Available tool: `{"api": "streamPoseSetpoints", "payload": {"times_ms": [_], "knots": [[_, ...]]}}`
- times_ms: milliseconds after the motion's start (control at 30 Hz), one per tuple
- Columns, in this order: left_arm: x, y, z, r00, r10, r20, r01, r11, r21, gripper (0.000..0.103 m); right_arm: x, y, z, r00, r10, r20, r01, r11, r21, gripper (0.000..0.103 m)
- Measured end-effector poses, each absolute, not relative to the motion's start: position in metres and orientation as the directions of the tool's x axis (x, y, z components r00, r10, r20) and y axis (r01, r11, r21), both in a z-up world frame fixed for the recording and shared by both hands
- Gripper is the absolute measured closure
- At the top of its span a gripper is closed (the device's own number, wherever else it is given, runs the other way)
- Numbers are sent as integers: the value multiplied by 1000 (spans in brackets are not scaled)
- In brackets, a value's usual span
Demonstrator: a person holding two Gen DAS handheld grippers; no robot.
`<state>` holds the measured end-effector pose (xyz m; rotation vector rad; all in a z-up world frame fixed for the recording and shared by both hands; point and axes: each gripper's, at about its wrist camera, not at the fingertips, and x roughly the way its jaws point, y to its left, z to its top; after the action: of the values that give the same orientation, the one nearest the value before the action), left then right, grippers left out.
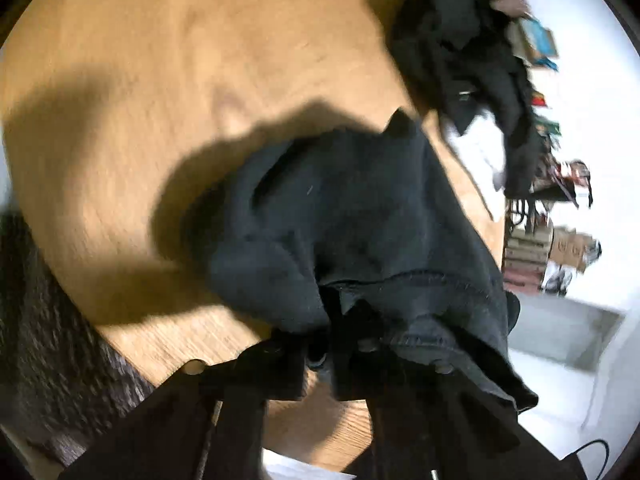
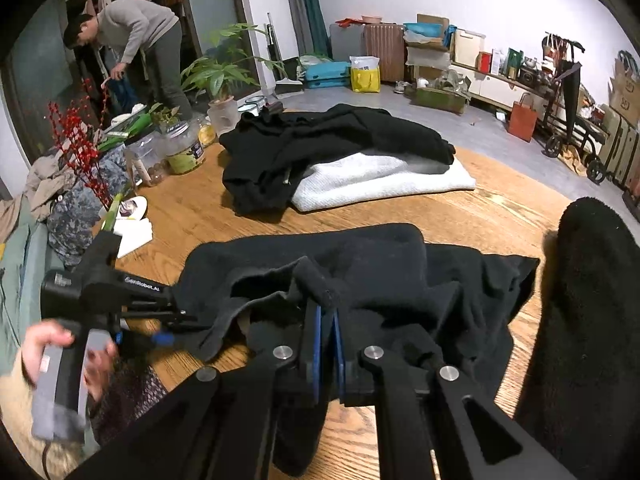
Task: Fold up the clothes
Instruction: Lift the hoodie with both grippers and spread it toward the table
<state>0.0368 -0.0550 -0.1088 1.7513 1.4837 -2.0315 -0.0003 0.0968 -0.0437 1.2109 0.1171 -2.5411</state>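
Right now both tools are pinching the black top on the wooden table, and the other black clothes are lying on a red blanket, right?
Almost. The blanket is white, not red: the right wrist view shows the other black clothes lying on a white blanket. The rest holds: the right tool and left tool are both pinching the black top on the wooden table.

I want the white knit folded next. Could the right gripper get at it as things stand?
Probably not yet. The right gripper is shut on the black garment, and a heap of black clothes lies over part of the white knit; only its near edge is bare.
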Motion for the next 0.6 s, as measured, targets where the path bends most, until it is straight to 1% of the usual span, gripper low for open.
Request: {"api": "streamPoseSetpoints", "payload": {"times_ms": [33,133,233,367,433,500,600], "knots": [[33,-56,-95,-358,480,-801,572,-565,-594,97,1,98,-43,-593,-227,-773,321,-947,32,96],[18,-58,-29,-409,424,-808,433,-689,-581,98,-4,103,-33,-601,-149,-785,318,-946,-64,96],[5,-59,48,-446,391,-805,304,-780,-547,97,-13,110,2,-604,-147,-784,340,-937,-86,96],[-1,-48,144,-437,382,-814,154,-860,-486,97,-23,118,53,-617,-143,-774,363,-924,-119,97],[0,-38,197,-445,368,-816,76,-892,-445,97,-19,122,104,-668,-145,-730,351,-926,-137,97],[9,-32,247,-467,373,-801,19,-902,-432,97,-8,126,156,-729,-151,-667,333,-930,-153,97],[28,-24,325,-539,367,-759,-56,-914,-402,97,26,128,248,-848,-138,-511,280,-937,-211,97]]}}
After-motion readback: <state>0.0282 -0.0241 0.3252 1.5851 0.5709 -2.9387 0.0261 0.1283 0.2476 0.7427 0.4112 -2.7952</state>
